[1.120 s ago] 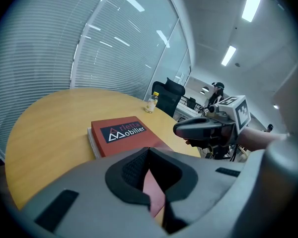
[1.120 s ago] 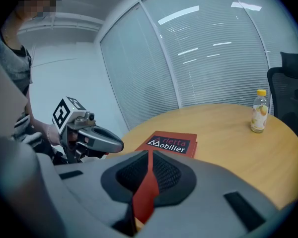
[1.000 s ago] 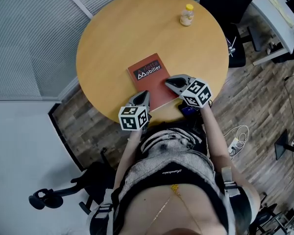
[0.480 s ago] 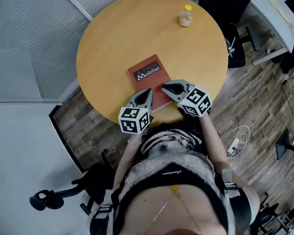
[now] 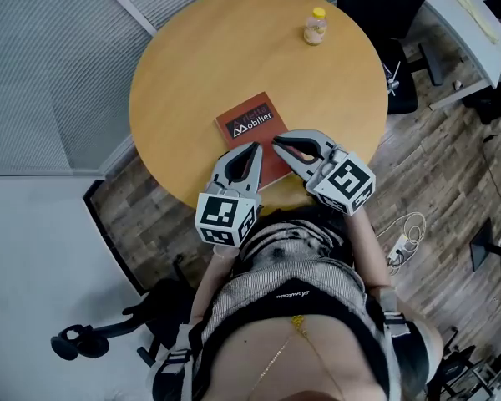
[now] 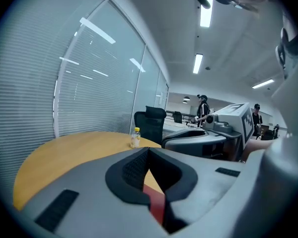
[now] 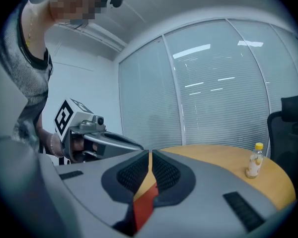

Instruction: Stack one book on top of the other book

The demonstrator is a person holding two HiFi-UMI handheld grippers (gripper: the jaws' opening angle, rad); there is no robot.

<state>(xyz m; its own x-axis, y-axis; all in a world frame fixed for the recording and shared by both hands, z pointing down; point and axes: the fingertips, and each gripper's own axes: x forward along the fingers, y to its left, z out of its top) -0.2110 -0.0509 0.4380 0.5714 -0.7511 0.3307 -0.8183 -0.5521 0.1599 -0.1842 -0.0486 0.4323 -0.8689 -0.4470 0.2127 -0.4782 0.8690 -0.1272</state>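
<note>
Red book [image 5: 249, 124]: flat on round table [image 5: 192, 57], just ahead of and below both tools, its long axis roughly along their pointing line.
Left gripper [image 5: 255, 148]: jaws together, empty.
Right gripper [image 5: 278, 143]: jaws just closed further to a hairline slit, empty.
Both about equally near; no separate second book seen.

The book [image 5: 255, 132] lies on the round table [image 5: 175, 73], close to the near edge (the edge by the person). The bottle [image 5: 315, 26] stands well apart from it, by the far edge, over to the right. The left gripper [image 5: 252, 150] and the right gripper [image 5: 277, 141] hang side by side over the book's near end. An office chair [image 5: 376, 7] stands behind the table's far right edge.
</note>
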